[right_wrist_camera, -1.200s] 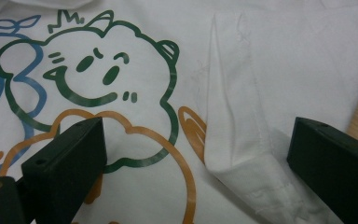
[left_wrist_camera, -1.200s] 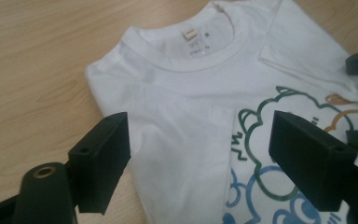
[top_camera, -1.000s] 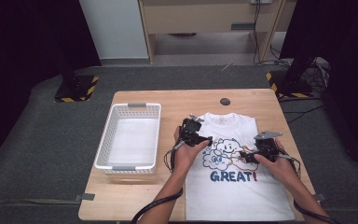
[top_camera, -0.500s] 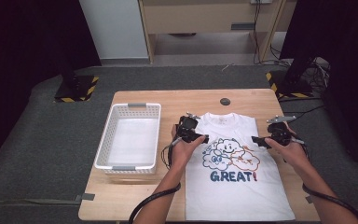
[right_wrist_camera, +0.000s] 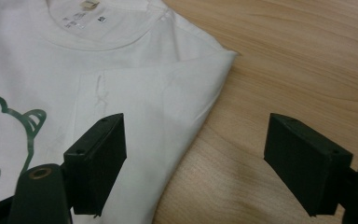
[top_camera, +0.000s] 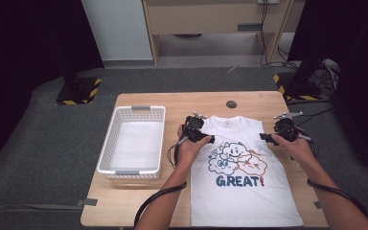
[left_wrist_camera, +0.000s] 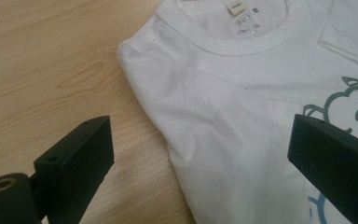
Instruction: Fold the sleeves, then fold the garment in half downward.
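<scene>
A white T-shirt (top_camera: 239, 196) lies face up on the wooden table (top_camera: 139, 201), printed with cartoon clouds and the word GREAT!. Its sleeves are folded in. My left gripper (top_camera: 202, 136) is open at the shirt's left shoulder. In the left gripper view the shoulder edge of the shirt (left_wrist_camera: 233, 107) lies between the wide-apart jaws of the left gripper (left_wrist_camera: 200, 161), which hold nothing. My right gripper (top_camera: 273, 136) is open at the right shoulder. There the folded sleeve edge of the shirt (right_wrist_camera: 135, 79) runs between the spread jaws of the right gripper (right_wrist_camera: 200, 161).
A white slatted basket (top_camera: 106, 143) stands on the table's left side. A small dark round disc (top_camera: 231, 104) sits near the far edge, behind the collar. Bare wood lies right of the shirt (right_wrist_camera: 307, 56) and left of it (left_wrist_camera: 42, 70).
My right gripper has moved away from me and to the right, from over the print to the shirt's right shoulder. The left gripper has barely shifted.
</scene>
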